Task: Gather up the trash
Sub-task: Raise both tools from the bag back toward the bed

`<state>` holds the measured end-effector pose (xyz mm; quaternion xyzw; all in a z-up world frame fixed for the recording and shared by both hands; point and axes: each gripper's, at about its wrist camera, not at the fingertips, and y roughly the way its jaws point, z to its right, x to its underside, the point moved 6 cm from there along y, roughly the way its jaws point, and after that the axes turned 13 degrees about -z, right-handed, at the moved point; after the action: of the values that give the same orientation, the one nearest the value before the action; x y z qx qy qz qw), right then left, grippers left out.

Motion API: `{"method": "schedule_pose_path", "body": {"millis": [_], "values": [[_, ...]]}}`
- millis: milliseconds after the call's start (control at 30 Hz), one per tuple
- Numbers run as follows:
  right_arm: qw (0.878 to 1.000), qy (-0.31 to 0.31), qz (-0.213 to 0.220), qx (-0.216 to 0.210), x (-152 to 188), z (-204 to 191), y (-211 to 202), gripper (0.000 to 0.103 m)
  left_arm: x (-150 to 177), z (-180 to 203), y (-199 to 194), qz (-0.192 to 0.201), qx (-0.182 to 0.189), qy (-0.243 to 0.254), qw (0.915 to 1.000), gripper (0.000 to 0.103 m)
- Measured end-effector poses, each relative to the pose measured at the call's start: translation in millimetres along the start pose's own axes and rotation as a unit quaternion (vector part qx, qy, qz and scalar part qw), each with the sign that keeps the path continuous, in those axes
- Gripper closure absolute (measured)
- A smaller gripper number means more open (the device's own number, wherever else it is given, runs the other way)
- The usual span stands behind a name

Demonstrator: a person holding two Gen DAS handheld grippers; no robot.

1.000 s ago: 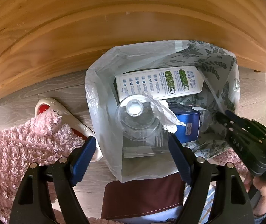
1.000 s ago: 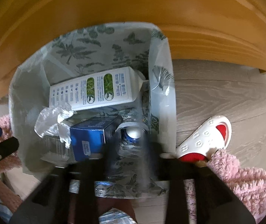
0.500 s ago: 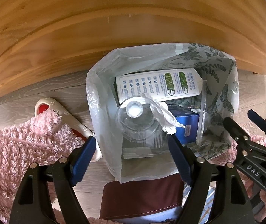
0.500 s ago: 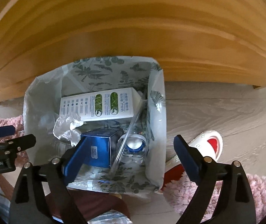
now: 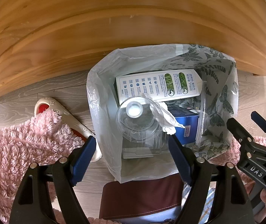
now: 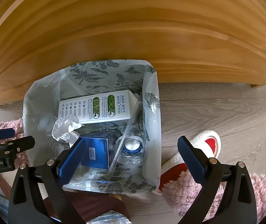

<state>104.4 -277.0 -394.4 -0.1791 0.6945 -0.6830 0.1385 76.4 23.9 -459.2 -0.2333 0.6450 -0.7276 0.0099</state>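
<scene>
Left wrist view looks down into a white trash bag (image 5: pixel 103 115) on a pale wood floor (image 5: pixel 45 93), its mouth at 12 o'clock from the left gripper (image 5: pixel 133 150), whose blue-padded jaws stand wide and hold nothing. Inside lie a white milk carton (image 5: pixel 157 85), a clear bottle (image 5: pixel 134 119), crumpled plastic wrap (image 5: pixel 162 115) and a blue box (image 5: pixel 187 127). At 3 o'clock the right gripper (image 6: pixel 132 148) is also wide and empty. A white slipper (image 5: pixel 62 110) sits at 9 o'clock.

L tongs (image 5: pixel 132 157) & R tongs (image 6: pixel 132 156) both spread wide, empty, side by side.
</scene>
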Motion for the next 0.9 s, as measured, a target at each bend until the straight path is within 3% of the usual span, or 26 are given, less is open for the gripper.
{"method": "schedule_pose_path", "body": {"millis": [333, 433, 600, 700, 900], "values": [[1.000, 0.005, 0.006, -0.004, -1, 2, -3, 0.009, 0, 6, -9, 0.024, 0.023, 0.012, 0.9994, 0.026], [1.000, 0.009, 0.012, -0.011, 1, 4, -9, 0.009, 3, 9, -15, 0.037, 0.025, 0.021, 0.9988, 0.013], [0.999, 0.017, 0.032, -0.026, 5, 9, -24, 0.009, 6, 18, -31, 0.071, 0.031, 0.040, 0.9962, 0.013], [0.998, 0.016, 0.048, -0.030, 8, 10, -33, 0.009, 9, 23, -43, 0.091, 0.044, 0.054, 0.9934, 0.007], [0.995, 0.007, 0.094, -0.036, 12, 9, -56, 0.009, 12, 22, -73, 0.154, 0.050, 0.055, 0.9853, 0.007]]}}
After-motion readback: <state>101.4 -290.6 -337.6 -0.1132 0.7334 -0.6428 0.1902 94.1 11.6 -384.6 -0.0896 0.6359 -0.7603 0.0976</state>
